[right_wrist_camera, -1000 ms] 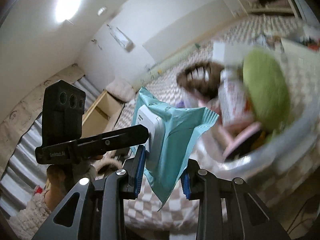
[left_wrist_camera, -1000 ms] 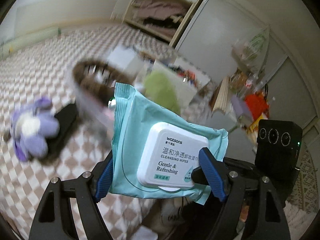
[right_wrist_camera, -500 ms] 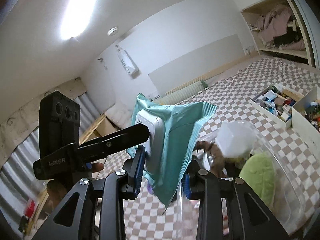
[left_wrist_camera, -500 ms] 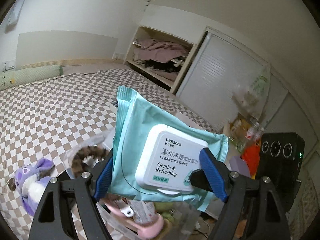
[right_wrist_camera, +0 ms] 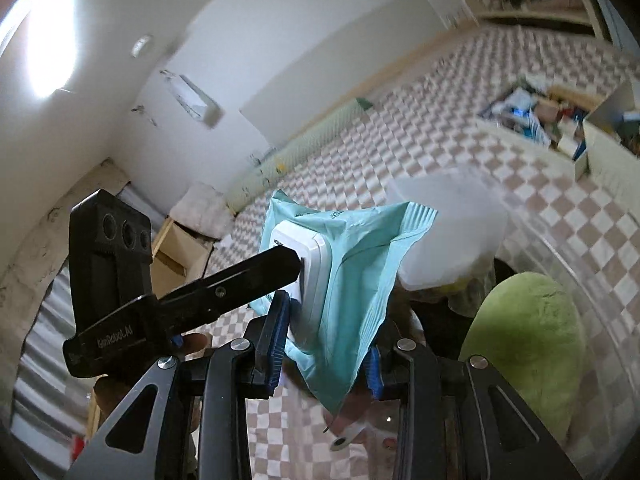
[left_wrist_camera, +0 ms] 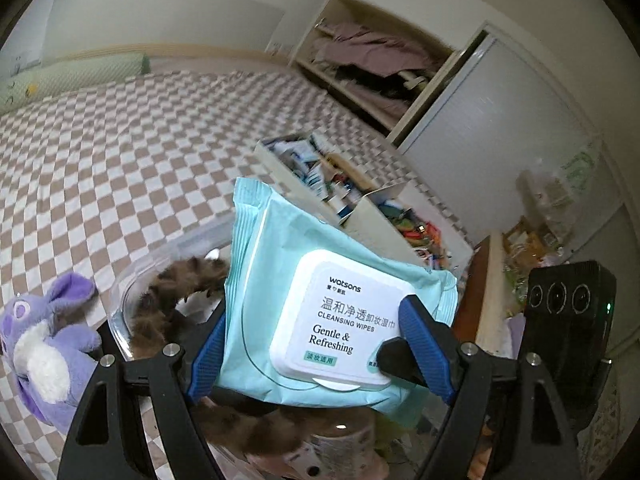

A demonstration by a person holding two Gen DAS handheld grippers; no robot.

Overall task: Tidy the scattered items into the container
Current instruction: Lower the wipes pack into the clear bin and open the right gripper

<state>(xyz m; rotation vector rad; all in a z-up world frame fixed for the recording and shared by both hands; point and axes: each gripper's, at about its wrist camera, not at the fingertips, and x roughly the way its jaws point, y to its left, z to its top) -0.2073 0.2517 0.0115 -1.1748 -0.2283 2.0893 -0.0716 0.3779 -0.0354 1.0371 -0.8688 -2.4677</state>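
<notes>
Container: the clear plastic tub (left_wrist_camera: 132, 280) sits on the brown-and-white checked bedcover (left_wrist_camera: 100, 152), directly below and just ahead of both your grippers; its rim curves past on the right in the right wrist view.
Key relation: the pale turquoise soft pack of cleansing wipes with a white hinged lid (left_wrist_camera: 320, 312) hangs above the tub's opening, so you need a lowering, not a sideways carry. Judged, not measured.
Long axis: the pack runs away from you and upward, crimped seam at the far top, lid face towards the left wrist camera.
Nearer hand: neither; both hold the same pack.
Left gripper (left_wrist_camera: 320, 344): spread wide, blue pads pinching the pack across its width, one pad at the lid's edge.
Right gripper (right_wrist_camera: 326, 332): set narrow, pinching the pack through its thickness, lid side to backing.
Tub contents: a green plush lump (right_wrist_camera: 528, 344), a brown furry claw-shaped clip (left_wrist_camera: 172, 292), a frosted white lid or cup (right_wrist_camera: 444, 224); pinkish items below, unclear.
Still out: a purple-and-white plush toy (left_wrist_camera: 44, 344) on the cover, just beside the tub's left wall.
Pack look: smooth film, slightly creased, lid shut, printed "Gentle & Refreshing".
Risk: soft pack may sag when you free one grip.
</notes>
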